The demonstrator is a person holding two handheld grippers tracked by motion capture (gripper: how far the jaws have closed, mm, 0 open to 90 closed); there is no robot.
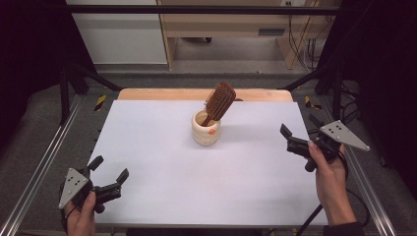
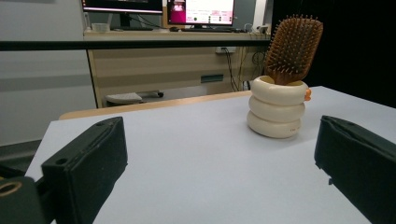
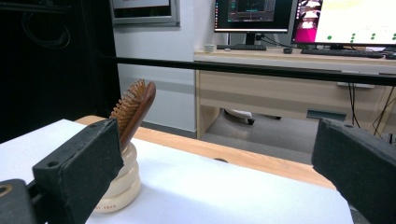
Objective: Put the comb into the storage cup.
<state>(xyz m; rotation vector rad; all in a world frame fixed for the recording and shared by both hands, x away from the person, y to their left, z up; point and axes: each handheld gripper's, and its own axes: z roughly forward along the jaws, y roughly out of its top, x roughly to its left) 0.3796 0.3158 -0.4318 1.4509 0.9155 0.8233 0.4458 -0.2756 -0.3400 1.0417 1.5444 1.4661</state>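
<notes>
No text, brand, number or sign is legible on any object. The cream ribbed ceramic holder (image 3: 119, 184), near the centre of the white table, carries a small dark mark low on its near side in the right gripper view, too small to read. The monitors (image 3: 345, 21) on the far wooden desk display coloured windows and graphs whose characters are too blurred to resolve, and the yellow-and-black hazard stripes (image 1: 100, 102) on the floor by the far left corner of the table carry no lettering.
</notes>
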